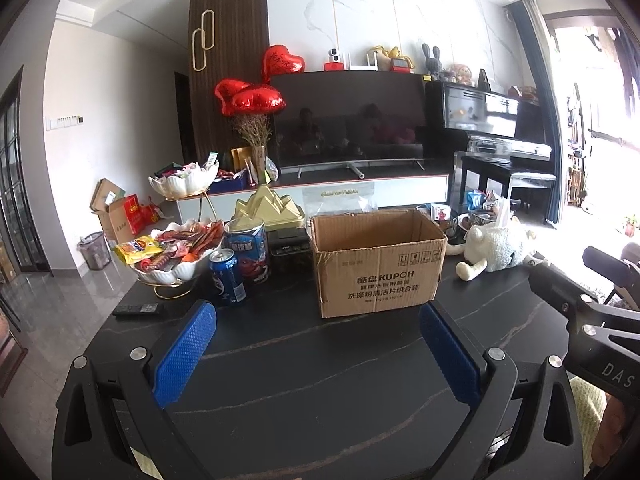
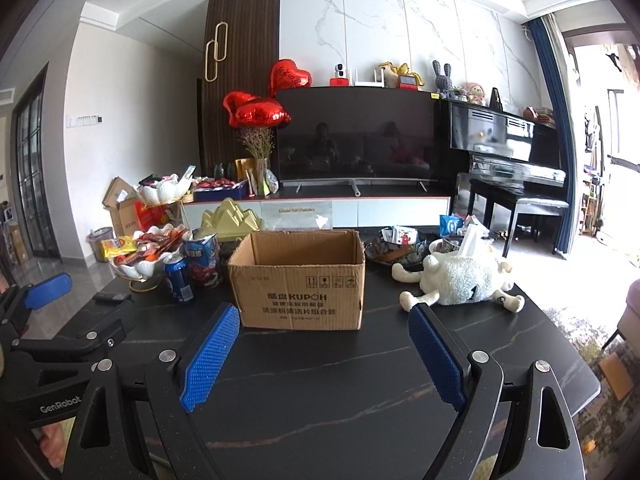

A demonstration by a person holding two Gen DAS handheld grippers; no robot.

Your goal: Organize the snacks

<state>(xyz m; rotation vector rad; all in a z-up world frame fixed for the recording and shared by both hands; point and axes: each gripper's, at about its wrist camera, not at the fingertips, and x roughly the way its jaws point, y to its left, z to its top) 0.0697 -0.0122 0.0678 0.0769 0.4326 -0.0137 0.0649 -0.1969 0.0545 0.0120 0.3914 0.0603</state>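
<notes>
So your left gripper hangs low over the black marble-veined tabletop, jaws spread wide, nothing between the blue textured pads. Your right gripper does the same beside it, jaws wide apart and holding nothing, blue pads bare.

Landmark: the open brown cardboard box printed KUPOH, upright on the tabletop just beyond both grippers, flaps open; from this angle you cannot tell what is inside.

Left of the box: a blue cylindrical snack canister, with a blue soda can just in front of it. Further left of the box, a white scalloped ceramic bowl on a gold wire stand piled with red and yellow snack packets; a second, similar bowl sits higher on the same stand. A black remote control lies on the tabletop left of the box, nearer you than the bowl.

Behind the box: a gold mountain-shaped box.

Right of the box: a white plush sheep tissue holder lying on the tabletop, and behind it a dark patterned dish with small packets.
</notes>
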